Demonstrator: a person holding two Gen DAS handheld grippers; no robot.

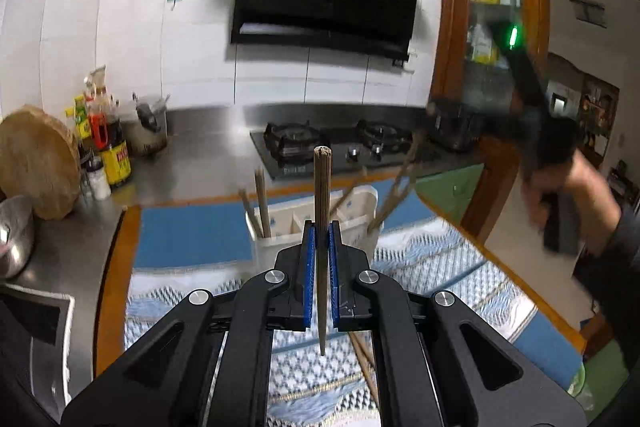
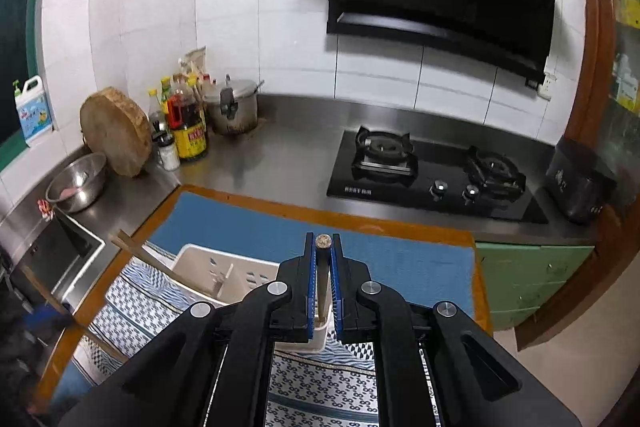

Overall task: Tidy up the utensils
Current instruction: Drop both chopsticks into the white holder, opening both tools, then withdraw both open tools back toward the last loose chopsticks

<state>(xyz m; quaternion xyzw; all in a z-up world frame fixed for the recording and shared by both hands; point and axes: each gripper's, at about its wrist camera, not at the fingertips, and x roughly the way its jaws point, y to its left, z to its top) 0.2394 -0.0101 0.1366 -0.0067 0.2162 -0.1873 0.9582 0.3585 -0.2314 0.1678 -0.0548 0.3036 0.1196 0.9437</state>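
My left gripper (image 1: 322, 227) is shut on a brown wooden chopstick (image 1: 321, 179) that stands upright between the blue pads, its thin tip pointing down. Just beyond it a white divided utensil holder (image 1: 280, 227) stands on the patterned cloth with several chopsticks leaning in it. Two more chopsticks (image 1: 365, 363) lie on the cloth under the gripper. My right gripper (image 2: 323, 247) is shut on another chopstick (image 2: 323, 241), seen end-on, above the near right corner of the holder (image 2: 208, 271). In the left wrist view a person's hand (image 1: 580, 191) shows blurred at the right.
A gas hob (image 2: 432, 171) sits in the steel counter behind the blue mat (image 2: 280, 227). Sauce bottles (image 2: 186, 123), a round wooden board (image 2: 116, 131), a pot (image 2: 234, 107) and a steel bowl (image 2: 76, 183) crowd the left. A sink (image 2: 56, 255) is at the left, a black appliance (image 2: 580, 179) at the right.
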